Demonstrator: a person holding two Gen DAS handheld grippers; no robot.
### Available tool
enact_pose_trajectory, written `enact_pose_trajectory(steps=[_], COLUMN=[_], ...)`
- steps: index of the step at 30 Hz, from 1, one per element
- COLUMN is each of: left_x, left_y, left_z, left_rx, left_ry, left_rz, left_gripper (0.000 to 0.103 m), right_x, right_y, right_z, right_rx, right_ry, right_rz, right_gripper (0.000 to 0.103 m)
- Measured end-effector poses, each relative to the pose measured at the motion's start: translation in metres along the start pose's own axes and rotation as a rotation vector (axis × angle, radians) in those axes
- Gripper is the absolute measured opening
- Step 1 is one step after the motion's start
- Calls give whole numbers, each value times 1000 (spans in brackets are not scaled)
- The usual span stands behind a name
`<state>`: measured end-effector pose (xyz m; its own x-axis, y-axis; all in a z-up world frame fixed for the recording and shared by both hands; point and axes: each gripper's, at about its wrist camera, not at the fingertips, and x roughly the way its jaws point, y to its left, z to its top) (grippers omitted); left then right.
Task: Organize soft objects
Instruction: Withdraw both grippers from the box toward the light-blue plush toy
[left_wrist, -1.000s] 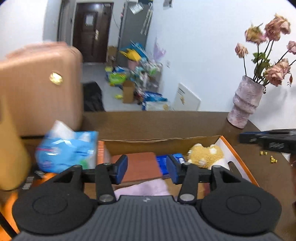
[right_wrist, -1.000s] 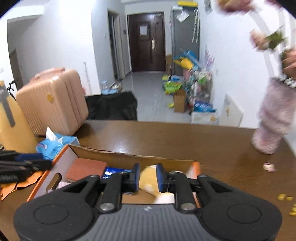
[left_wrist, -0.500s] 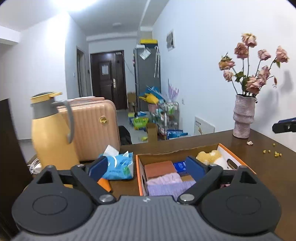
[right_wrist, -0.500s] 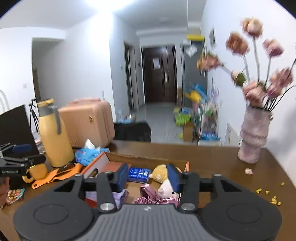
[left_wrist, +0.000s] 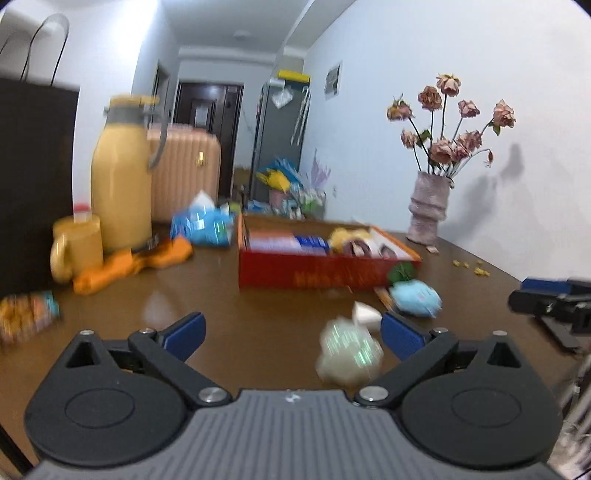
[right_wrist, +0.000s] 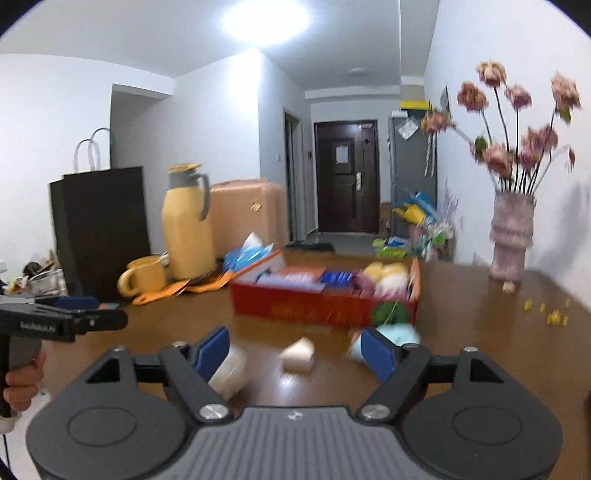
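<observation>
Both views smeared by blur. Left gripper (left_wrist: 291, 330) spread wide, just been opening, pinching nothing; pale greenish lump (left_wrist: 349, 356) on table (left_wrist: 229, 295) between its fingers, too smeared to identify. Right gripper (right_wrist: 295, 350) likewise just been opening, parted, empty. Red box (right_wrist: 321, 304) further back, holding yellow plush (right_wrist: 384, 271); other contents indistinct. Blue soft toy (left_wrist: 415, 297) beside box, half hidden behind right finger in right view.

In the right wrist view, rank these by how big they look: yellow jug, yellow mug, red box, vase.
Largest to smallest:
1. red box
2. yellow jug
3. vase
4. yellow mug
Jug and vase are fairly close; differing distance from the camera makes true size unsure.
</observation>
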<state>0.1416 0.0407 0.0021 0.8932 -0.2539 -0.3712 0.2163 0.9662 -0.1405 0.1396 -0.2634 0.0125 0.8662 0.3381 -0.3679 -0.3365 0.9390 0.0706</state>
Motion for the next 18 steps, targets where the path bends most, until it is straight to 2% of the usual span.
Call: enact_pose_trajectory(steps=[3,8,13,18], left_x=[-7,-8,8,32], left_y=[-4,-13,-19,-26], left_z=[-13,-13,-16,-16], left_rx=[-2,21,20,30], left_ry=[43,34,67,114], left_rz=[-49,-69,-60,-60], left_gripper=[103,103,103,102], right_x=[-7,-7,-3,11], right_y=[5,8,-3,-20], right_z=[-21,-34,-38,-42], right_rx=[67,87,115,158], right_ry=[12,4,15,49], right_rz=[0,-50,-76,-90], right_gripper=[78,77,77,69])
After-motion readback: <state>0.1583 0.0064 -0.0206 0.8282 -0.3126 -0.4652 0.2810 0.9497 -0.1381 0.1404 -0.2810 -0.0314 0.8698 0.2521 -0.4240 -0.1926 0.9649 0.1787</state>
